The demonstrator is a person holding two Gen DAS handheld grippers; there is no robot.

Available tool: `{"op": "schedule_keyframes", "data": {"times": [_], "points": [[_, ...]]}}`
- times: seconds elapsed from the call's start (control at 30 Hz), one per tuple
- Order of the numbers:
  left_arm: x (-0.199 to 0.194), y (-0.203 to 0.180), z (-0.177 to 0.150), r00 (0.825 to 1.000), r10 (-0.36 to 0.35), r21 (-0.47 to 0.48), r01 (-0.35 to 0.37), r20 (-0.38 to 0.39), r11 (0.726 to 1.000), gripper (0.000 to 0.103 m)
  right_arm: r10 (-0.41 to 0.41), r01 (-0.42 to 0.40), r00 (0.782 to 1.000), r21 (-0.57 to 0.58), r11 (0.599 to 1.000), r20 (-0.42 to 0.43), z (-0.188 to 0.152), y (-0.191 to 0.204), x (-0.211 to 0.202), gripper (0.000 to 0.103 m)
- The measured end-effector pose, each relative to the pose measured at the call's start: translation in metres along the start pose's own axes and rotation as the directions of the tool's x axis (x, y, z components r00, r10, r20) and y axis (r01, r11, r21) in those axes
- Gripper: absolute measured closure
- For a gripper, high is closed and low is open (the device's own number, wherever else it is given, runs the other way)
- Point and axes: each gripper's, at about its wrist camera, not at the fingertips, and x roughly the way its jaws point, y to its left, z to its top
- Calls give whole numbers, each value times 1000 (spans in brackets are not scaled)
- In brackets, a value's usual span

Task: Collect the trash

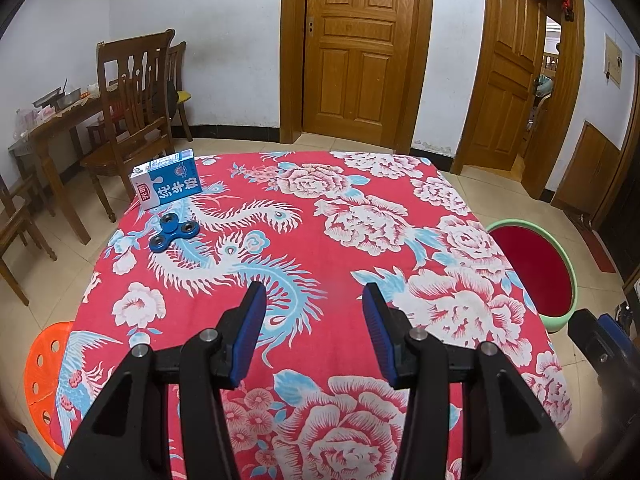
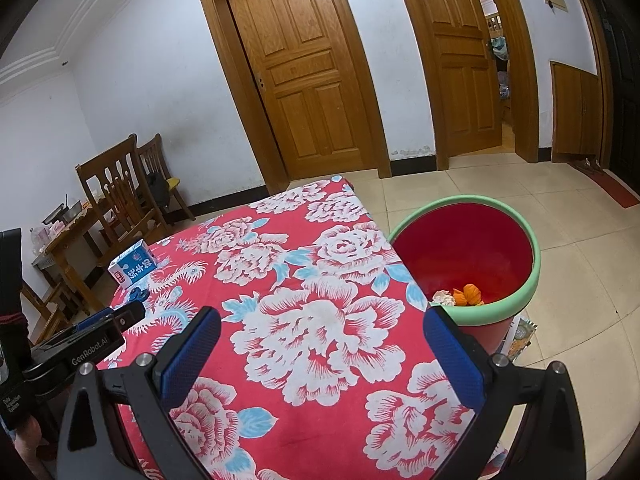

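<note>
On left gripper (image 2: 120,320), "GenRobot.AI", on milk carton (image 1: 166,179), "纯牛奶"

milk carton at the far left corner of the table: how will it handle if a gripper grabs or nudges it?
The milk carton lies on its long side, so it probably slides on the tablecloth rather than tips or rolls. Its flat faces suit a two-finger pinch, though thin card likely dents under a hard squeeze. It sits beside the table edge, so an outward nudge could drop it. Whether it is full cannot be told.

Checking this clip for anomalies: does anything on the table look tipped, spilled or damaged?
Only the milk carton looks off: it lies on its side at the far left corner of the table, beside a blue fidget spinner. No spill or damage shows.
</note>
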Motion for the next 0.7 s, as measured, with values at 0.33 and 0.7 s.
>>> {"op": "schedule_keyframes", "data": {"times": [0.33, 0.7], "points": [[0, 0, 0, 1000, 1, 0, -1, -1, 1000, 53, 1, -1, 1000, 2, 1000, 1, 0, 1, -1, 0], [-2, 1, 1, 1000, 1, -1, -1, 4, 1000, 53, 1, -1, 1000, 2, 1000, 2, 0, 1, 0, 0]]}}
